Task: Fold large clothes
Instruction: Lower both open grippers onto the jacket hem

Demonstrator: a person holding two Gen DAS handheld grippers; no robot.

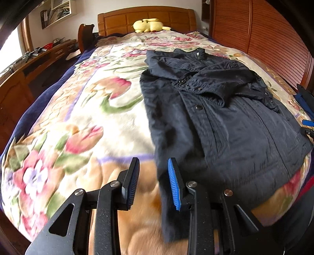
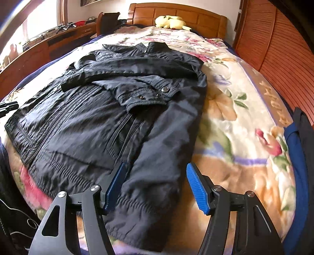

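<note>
1. A dark navy jacket [image 1: 225,117] lies front-up on the floral blanket [image 1: 88,127] that covers the bed, collar toward the wooden headboard [image 1: 147,17], hem toward both cameras
2. Both sleeves are folded in across the chest, one cuff with snap buttons [image 2: 149,96] lying on top near the middle
3. The left gripper [image 1: 154,184] hangs over the hem corner on its side: jaws a modest way apart, blue pads bare, nothing pinched; the jacket's edge lies below the gap, and contact can't be told through the blur
4. The right gripper [image 2: 157,188] hovers over the opposite hem corner, jaws spread wide, with the ribbed hem visible between the pads but not pressed by either
5. No fabric is lifted; the jacket lies flat on the blanket in both views
6. A yellow plush toy [image 2: 170,21] sits at the head of the bed
7. A wooden desk [image 1: 35,64] runs along one side of the bed, slatted wooden doors [image 2: 284,49] along the other
</note>
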